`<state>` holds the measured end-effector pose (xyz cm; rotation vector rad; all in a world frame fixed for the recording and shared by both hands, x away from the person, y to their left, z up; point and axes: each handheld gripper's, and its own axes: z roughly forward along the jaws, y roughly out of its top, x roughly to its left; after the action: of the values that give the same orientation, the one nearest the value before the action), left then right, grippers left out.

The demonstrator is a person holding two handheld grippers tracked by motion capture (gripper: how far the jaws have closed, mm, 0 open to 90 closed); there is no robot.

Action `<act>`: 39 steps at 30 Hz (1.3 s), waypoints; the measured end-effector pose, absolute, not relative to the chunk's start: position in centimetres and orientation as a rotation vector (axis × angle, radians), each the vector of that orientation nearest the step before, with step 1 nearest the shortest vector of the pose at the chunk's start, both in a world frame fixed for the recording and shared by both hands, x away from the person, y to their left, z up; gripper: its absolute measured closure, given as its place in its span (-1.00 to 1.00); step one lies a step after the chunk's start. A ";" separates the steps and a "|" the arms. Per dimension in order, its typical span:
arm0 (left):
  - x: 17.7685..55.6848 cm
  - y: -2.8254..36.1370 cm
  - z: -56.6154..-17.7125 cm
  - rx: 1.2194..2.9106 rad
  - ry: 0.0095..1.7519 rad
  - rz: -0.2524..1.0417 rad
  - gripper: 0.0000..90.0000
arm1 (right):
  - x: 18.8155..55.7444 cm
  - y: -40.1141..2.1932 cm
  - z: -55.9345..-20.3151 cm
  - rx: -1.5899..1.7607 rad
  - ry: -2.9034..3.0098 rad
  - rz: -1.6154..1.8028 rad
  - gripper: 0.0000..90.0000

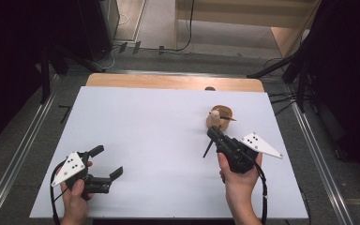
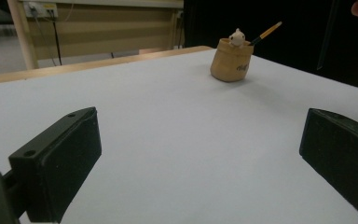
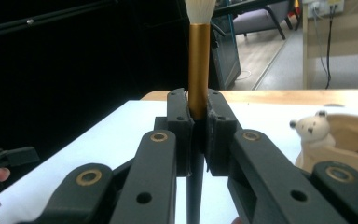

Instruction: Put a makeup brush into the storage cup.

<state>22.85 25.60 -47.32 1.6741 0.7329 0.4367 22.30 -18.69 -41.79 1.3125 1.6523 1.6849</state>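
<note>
Your right gripper (image 3: 199, 135) has its jaws clamped tight on the brush (image 3: 199, 65), bristles up, just beside the wooden holder (image 1: 220, 118) with the little bear (image 3: 311, 132). Likely it goes in the holder, so line the handle over the opening first. Your left gripper (image 1: 104, 165) rests wide open, empty, well apart.

1. The brush (image 3: 199, 65), with a gold ferrule, white bristles and a dark handle, stood upright, clamped between my right fingers (image 3: 179, 116).
2. The tan wooden holder (image 1: 220, 117) with a small white bear (image 3: 313, 130) sat on the white tabletop (image 1: 159, 140), one brush leaning inside it.
</note>
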 end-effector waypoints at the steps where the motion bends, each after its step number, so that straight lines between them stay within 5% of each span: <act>1: 22.8 25.8 -47.3 1.672 0.737 0.439 -1.00 | 22.4 -18.8 -41.6 1.302 1.655 1.677 0.87; 21: 22.8 27.9 -47.6 1.659 0.785 0.466 -1.00 | 26.7 -21.7 -37.8 1.157 1.600 1.654 0.86; 39: 23.1 28.1 -47.8 1.661 0.801 0.452 -1.00 | 31.3 -23.3 -38.7 1.061 1.521 1.564 0.86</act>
<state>23.09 28.07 -47.81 1.6609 0.8015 0.4521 31.29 -23.33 -38.74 1.0605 1.5213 1.5643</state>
